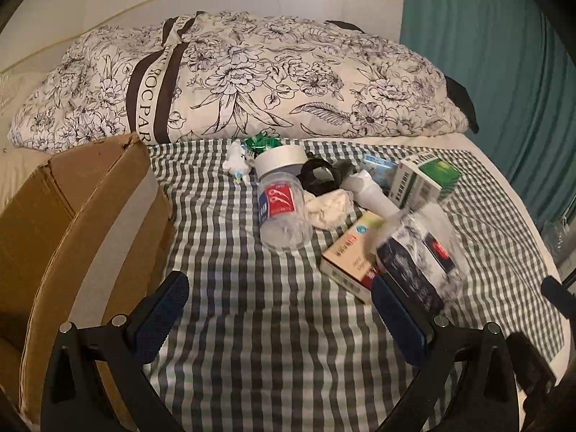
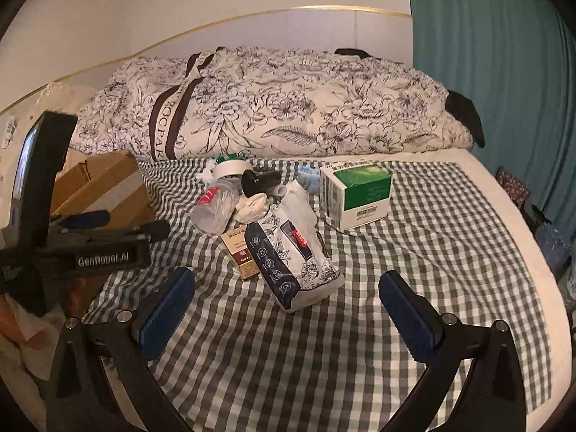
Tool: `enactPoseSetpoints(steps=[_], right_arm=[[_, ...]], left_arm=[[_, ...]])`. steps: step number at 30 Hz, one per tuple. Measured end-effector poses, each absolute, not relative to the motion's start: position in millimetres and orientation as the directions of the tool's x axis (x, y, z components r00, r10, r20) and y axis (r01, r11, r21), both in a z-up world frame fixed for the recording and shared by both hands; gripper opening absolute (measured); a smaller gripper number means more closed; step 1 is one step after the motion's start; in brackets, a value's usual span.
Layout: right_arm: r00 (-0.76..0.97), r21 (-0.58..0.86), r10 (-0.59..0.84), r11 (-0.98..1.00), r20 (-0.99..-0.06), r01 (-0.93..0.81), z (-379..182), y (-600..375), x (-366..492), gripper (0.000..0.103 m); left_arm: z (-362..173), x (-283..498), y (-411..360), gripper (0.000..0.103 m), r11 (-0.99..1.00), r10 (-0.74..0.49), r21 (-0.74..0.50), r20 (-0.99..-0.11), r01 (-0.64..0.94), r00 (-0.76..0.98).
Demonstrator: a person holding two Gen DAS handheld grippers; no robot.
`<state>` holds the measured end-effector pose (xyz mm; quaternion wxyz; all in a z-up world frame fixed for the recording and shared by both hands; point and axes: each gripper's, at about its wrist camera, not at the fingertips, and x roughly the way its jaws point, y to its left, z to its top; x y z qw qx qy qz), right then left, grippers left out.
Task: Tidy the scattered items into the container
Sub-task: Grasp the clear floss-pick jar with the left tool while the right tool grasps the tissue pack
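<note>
The cardboard box (image 1: 82,223) stands open at the bed's left edge. The scattered items lie mid-bed on the checked sheet (image 1: 252,324): a clear jar (image 1: 282,212), a tissue pack (image 2: 295,252) partly over a flat carton (image 1: 351,255), a green-and-white box (image 2: 354,194). Left gripper (image 1: 284,302) and right gripper (image 2: 288,300) hover with jaws wide open, empty. A floral quilt (image 1: 252,75) lies behind.

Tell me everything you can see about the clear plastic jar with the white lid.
The clear plastic jar lies on its side on the checked sheet, its wide white lid toward the floral quilt, its base toward the camera. It looks empty and bears a red and blue label. A crumpled white cloth touches its side. Neither gripper touches it.
</note>
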<state>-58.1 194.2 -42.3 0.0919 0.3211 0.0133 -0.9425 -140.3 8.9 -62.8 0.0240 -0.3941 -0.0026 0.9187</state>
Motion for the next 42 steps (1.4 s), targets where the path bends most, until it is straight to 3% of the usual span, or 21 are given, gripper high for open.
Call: enactPoseSetpoints(steps=[18, 36, 38, 40, 41, 42], right_arm=[[-0.728, 0.029, -0.186, -0.975, -0.66, 0.223, -70, 190, -120, 0.102], [-0.627, 0.008, -0.142, -0.977, -0.766, 0.212, -135, 189, -171, 0.098], [-0.614, 0.009, -0.142, -0.977, -0.777, 0.214, -139, 187, -174, 0.086], [-0.603, -0.002, -0.132, -0.976, -0.787, 0.216, -142, 185, -177, 0.079], [-0.602, -0.01, -0.124, -0.977, -0.788, 0.214, -144, 185, -177, 0.077], [-0.604, -0.013, -0.12, -0.977, -0.788, 0.211, -144, 185, -177, 0.072]], left_arm=[[-96, -224, 20, 0.103, -1.0, 0.018, -0.001, -0.791, -0.029, -0.611], [-143, -289, 21, 0.103, -0.999, -0.038, 0.023, -0.839, 0.034, -0.543], [-147, -293, 18, 0.094, -0.999, -0.032, 0.013, -0.843, 0.039, -0.537], [-151, -296, 18, 0.077, -1.0, -0.01, -0.005, -0.853, 0.028, -0.522], [-153, -296, 18, 0.062, -1.0, 0.012, -0.024, -0.857, 0.017, -0.516], [-154, -295, 18, 0.063, -1.0, 0.019, -0.028, -0.858, 0.01, -0.514]])
